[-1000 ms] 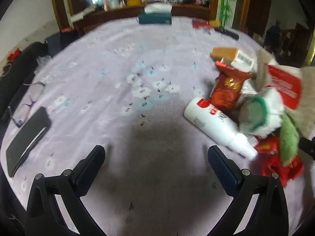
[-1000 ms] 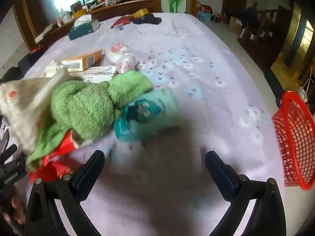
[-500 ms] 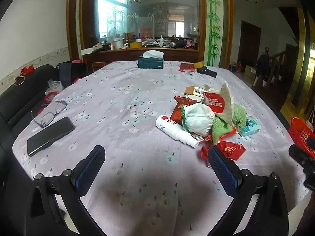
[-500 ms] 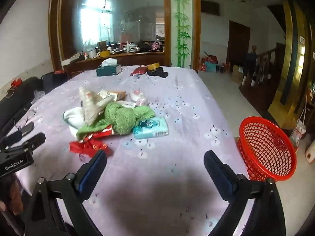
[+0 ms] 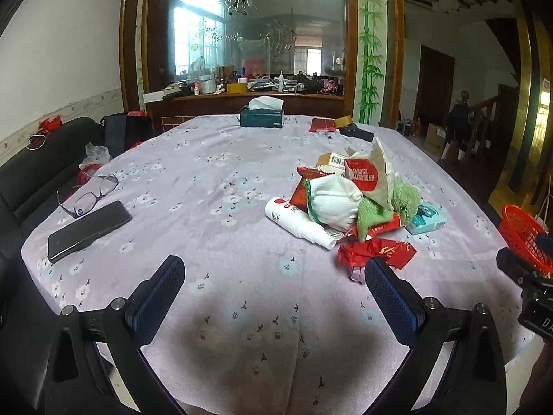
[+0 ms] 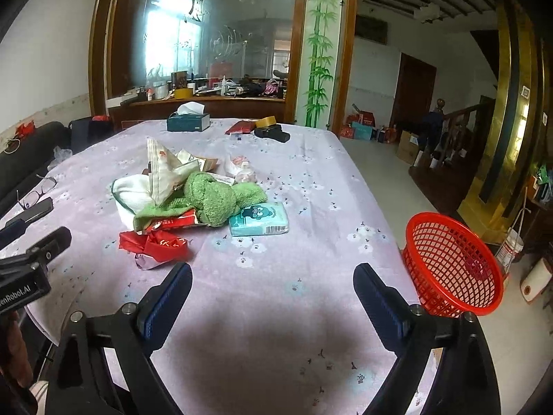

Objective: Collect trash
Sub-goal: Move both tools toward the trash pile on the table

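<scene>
A heap of trash lies mid-table on the lilac cloth: a white bottle (image 5: 297, 221), a crumpled red wrapper (image 5: 376, 252) (image 6: 155, 243), a green towel (image 5: 387, 204) (image 6: 214, 197), a white cloth (image 5: 331, 200), a paper bag (image 5: 371, 173) and a teal tissue pack (image 5: 427, 218) (image 6: 259, 219). A red mesh basket (image 6: 449, 263) (image 5: 522, 231) stands off the table's right edge. My left gripper (image 5: 273, 266) hovers open over the near cloth, short of the heap. My right gripper (image 6: 273, 271) is open too, nothing between its fingers, with the heap ahead to its left and the basket to its right.
A black phone (image 5: 88, 230) and glasses (image 5: 88, 195) lie at the table's left edge, beside a black sofa (image 5: 20, 180). A tissue box (image 5: 262, 117), a red packet (image 5: 323, 124) and tape sit at the far end. Open floor lies beyond the basket.
Both grippers have drawn back and risen from close over the heap, so the whole table and basket now show. Over the last half second they barely moved.
</scene>
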`<action>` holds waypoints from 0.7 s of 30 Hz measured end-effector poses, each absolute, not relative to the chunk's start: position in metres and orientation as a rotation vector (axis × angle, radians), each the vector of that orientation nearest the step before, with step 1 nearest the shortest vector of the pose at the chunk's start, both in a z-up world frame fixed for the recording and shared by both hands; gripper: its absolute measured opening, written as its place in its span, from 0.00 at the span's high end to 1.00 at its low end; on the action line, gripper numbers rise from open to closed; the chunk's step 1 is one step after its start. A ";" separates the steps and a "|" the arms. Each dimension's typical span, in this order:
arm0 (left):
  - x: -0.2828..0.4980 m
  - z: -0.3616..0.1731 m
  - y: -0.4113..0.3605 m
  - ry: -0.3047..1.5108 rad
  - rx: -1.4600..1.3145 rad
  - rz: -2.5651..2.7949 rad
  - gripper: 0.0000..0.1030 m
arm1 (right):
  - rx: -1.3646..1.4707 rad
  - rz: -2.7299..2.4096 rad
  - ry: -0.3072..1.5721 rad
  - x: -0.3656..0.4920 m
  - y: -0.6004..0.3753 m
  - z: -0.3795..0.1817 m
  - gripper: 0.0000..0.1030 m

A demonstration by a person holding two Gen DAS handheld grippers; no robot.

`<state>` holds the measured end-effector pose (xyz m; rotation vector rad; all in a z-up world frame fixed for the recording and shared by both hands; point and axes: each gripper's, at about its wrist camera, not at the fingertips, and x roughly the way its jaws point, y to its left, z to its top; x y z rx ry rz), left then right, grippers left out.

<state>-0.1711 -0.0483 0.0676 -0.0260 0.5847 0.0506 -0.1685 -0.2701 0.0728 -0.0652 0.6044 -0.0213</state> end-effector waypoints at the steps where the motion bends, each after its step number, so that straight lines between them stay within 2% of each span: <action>1: -0.170 0.066 -0.049 0.592 -0.025 0.048 0.00 | -0.068 -0.026 0.604 -0.168 -0.271 0.073 0.06; 21: -0.168 0.059 -0.055 0.621 0.000 0.028 0.00 | -0.088 -0.049 0.614 -0.165 -0.267 0.070 0.06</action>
